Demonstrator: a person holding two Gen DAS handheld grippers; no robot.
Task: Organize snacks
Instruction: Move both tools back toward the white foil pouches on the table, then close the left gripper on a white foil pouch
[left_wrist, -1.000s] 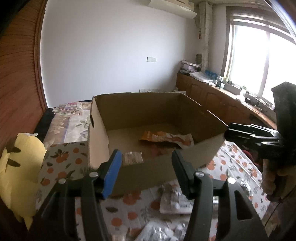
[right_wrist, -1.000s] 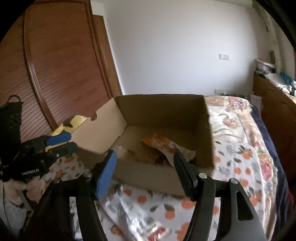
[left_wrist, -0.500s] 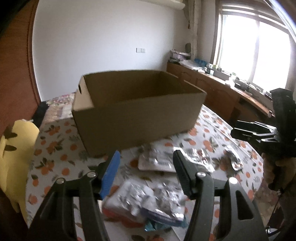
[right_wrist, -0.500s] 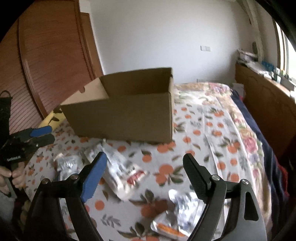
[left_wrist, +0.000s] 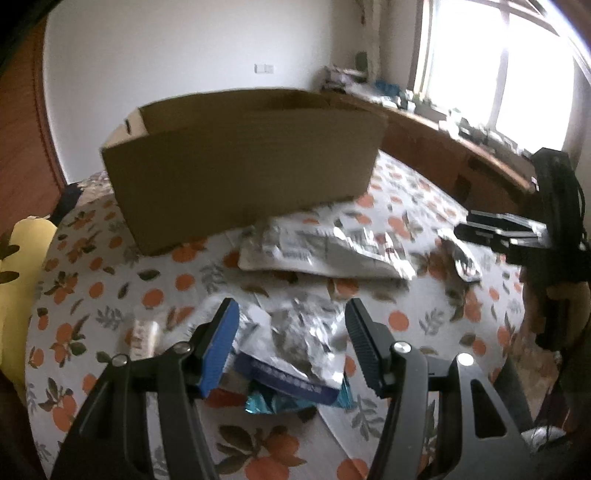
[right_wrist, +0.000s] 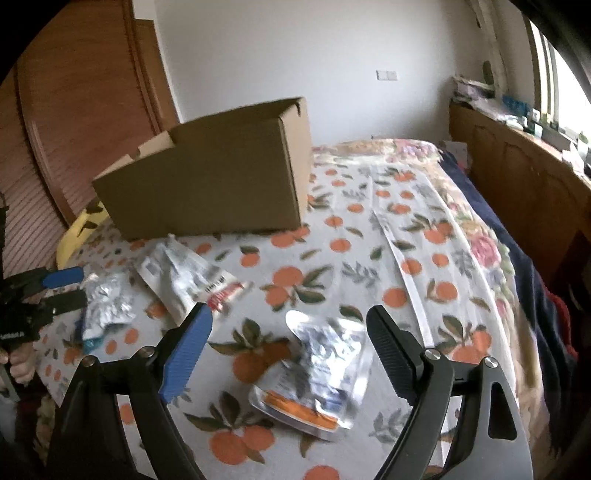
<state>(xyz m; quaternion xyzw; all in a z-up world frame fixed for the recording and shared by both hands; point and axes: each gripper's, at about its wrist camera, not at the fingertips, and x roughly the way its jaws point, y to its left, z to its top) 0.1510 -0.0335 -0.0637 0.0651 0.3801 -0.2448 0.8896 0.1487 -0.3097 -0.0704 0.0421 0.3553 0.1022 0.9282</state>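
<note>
While both claws hang released over the bed, the right claw (right_wrist: 290, 349), jaws just widened, frames a foil snack pouch (right_wrist: 325, 363) at lower centre; left claw (left_wrist: 291, 341) frames another crinkly packet (left_wrist: 295, 332). Best bet: straddle the pouch's middle, pinch gently, then lift toward the cardboard box (right_wrist: 207, 177) upper left.

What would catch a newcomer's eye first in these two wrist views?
The big open cardboard box at the back of the orange-print bedspread. Then the crinkled foil snack packets scattered in front of it, one pile below the open left gripper, another packet below the open right gripper.
</note>
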